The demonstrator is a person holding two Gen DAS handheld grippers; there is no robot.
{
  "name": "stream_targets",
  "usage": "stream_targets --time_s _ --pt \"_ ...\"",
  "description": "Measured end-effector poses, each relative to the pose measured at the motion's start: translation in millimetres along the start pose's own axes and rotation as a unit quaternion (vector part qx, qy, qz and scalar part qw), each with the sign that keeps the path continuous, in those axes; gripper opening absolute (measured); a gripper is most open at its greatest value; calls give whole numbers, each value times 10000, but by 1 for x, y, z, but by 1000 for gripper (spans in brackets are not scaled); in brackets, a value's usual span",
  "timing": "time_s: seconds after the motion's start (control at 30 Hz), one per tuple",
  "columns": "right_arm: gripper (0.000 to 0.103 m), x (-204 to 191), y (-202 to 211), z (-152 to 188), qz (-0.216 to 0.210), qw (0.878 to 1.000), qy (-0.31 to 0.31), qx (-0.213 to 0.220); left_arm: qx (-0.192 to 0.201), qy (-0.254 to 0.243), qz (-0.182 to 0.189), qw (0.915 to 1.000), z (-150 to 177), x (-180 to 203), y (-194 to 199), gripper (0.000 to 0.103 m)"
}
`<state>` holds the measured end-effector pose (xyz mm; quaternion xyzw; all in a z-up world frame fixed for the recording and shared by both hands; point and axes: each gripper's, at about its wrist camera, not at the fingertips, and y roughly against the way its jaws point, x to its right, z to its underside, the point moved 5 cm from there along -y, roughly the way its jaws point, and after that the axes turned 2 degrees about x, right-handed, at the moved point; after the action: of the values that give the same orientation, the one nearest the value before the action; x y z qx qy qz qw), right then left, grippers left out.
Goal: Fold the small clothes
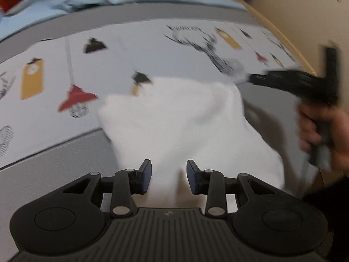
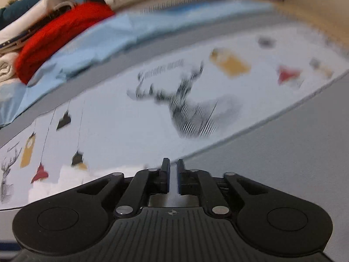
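Observation:
A white garment [image 1: 185, 118] lies on the printed mat [image 1: 122, 50], spreading toward me. My left gripper [image 1: 169, 174] is open, its jaws apart over the garment's near edge. The right gripper [image 1: 257, 78] shows in the left wrist view at the garment's far right corner, blurred by motion. In the right wrist view the right gripper [image 2: 173, 174] has its jaws nearly together with a narrow gap and nothing visible between them. An edge of the white garment [image 2: 65, 181] shows at lower left there.
The white mat [image 2: 122, 122] has deer, lamp and tag prints and lies on a grey table [image 2: 283, 152]. Behind it are a light blue cloth [image 2: 104, 41], a red garment [image 2: 59, 37] and stacked clothes [image 2: 28, 19]. A tan wall edge [image 1: 283, 21] is at right.

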<state>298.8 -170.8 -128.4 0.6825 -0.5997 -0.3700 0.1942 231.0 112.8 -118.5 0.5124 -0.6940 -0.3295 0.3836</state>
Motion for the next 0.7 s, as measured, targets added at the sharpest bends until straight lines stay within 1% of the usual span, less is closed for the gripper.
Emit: stream_targets --time_s 0.03,0.07,0.1,0.13,0.17,0.2,0.23,0.27,0.3,0.33,0.37,0.4,0.47,0.5,0.53,0.57,0.6,0.63,0.67,0.7 --pt "9 -2 9 -3 -246 9997 14 81 -9 85 -25 10000 -2 -3 -2 39" --pt "9 -7 19 -3 -616 9980 81 94 -49 136 -59 9999 -3 -6 -6 39" --pt "9 -12 28 0 -1006 9946 245 26 -116 147 -119 9998 -3 -8 -10 37" --pt "9 -23 36 6 -1457 9878 529 -121 -195 140 -181 9995 -2 -8 -15 36" --pt "10 -34 42 17 -1887 9773 879 -382 -330 126 -274 9990 0 -10 -22 32" --pt "12 -43 44 34 -2190 9646 1242 -779 -445 100 -378 9982 3 -13 -28 32" --pt "12 -47 42 53 -2219 9538 1609 -1233 -527 56 -476 9975 7 -15 -30 32" --pt "12 -45 35 74 -1941 9464 1977 -1657 -572 6 -544 9969 11 -14 -30 34" --pt "11 -40 28 91 -1635 9418 2223 -1919 -570 -3 -546 9969 12 -12 -30 35" --pt "11 -30 27 102 -1473 9424 2247 -1993 -530 10 -572 9970 15 -11 -28 35" --pt "11 -24 30 102 -1502 9478 2050 -1924 -496 -1 -650 9967 16 -10 -25 35" --pt "11 -19 33 101 -1445 9509 1906 -1964 -481 -39 -761 9959 20 -9 -21 35" --pt "11 -9 41 101 -1041 9563 1861 -2001 -468 -193 -1040 9933 30 -6 -11 35" --pt "20 -4 46 105 -727 9558 2011 -2017 -417 -341 -1203 9913 33 -2 -4 36" --pt "25 0 51 109 -345 9525 2236 -2037 -331 -500 -1352 9890 35 2 6 39" --pt "27 5 61 109 -50 9510 2398 -1951 -190 -594 -1501 9867 37 6 19 53" --pt "27 9 75 104 56 9548 2391 -1767 -2 -567 -1626 9851 38 9 32 73" --pt "29 11 88 100 25 9609 2267 -1592 278 -427 -1753 9832 39 12 49 84" --pt "36 11 107 92 -88 9698 2034 -1345 590 -223 -1840 9809 40 16 67 98" --pt "50 10 123 87 -177 9763 1852 -1104 866 -24 -1878 9784 42 21 83 103"
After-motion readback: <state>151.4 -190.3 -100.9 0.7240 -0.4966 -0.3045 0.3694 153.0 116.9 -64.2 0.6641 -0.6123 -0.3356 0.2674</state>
